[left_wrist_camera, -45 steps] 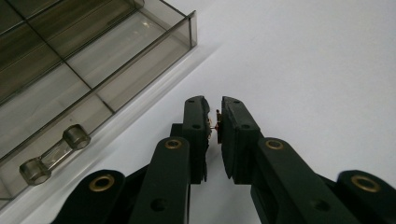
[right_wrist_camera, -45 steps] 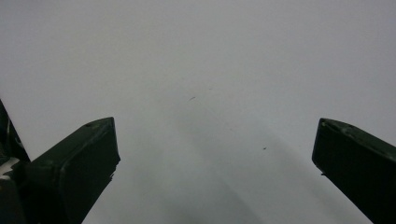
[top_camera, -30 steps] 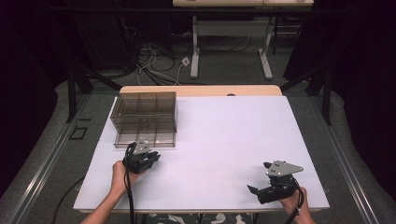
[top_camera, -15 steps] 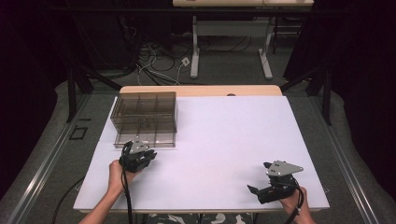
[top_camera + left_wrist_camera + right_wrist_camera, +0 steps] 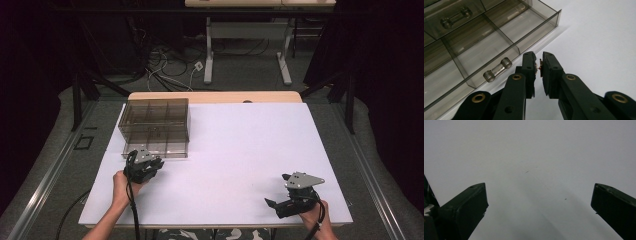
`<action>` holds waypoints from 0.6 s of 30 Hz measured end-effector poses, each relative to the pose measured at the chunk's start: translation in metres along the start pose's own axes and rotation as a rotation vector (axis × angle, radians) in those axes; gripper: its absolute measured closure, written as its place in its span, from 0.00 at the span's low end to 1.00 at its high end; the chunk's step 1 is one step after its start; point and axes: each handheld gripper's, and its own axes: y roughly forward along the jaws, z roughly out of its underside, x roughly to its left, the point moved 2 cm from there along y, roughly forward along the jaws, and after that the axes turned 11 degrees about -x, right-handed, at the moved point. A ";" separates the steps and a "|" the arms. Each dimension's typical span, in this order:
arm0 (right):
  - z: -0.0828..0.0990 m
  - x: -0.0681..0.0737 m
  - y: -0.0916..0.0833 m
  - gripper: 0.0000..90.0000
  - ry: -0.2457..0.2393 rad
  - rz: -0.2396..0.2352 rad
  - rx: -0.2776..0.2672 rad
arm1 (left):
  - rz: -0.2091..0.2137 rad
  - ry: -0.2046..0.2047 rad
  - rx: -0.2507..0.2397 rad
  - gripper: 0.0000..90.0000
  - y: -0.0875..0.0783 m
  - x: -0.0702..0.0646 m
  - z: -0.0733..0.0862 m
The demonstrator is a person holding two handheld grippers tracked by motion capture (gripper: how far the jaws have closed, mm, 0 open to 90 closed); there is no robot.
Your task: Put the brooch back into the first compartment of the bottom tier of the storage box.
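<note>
The small copper-coloured part [image 5: 540,67] sat pinched between the nearly closed jaws of the left hand-held gripper [image 5: 539,65], just short of the smoky plastic organizer box [image 5: 499,37] ahead and to its left. It looked light, stiff and easy to drop or bend, best held by its flat faces with gentle pressure. The left gripper view showed this part and glass tube fuses [image 5: 497,69] in the box compartments; the high view showed the right hand-held gripper [image 5: 280,204], jaws wide and empty, resting on the white counter [image 5: 240,145].
</note>
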 end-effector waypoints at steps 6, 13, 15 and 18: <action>0.000 0.000 0.000 0.00 -0.001 0.002 0.000 | -0.010 -0.005 0.000 0.90 -0.003 0.003 0.000; 0.000 0.000 0.000 0.00 -0.001 0.000 0.001 | -0.022 -0.006 -0.005 0.90 -0.004 0.007 0.001; 0.000 0.000 0.000 0.00 -0.001 0.001 0.002 | -0.022 -0.004 -0.002 0.90 -0.005 0.008 0.001; 0.000 0.000 0.000 0.00 -0.001 0.001 0.001 | -0.029 -0.009 -0.009 0.90 -0.006 0.009 0.001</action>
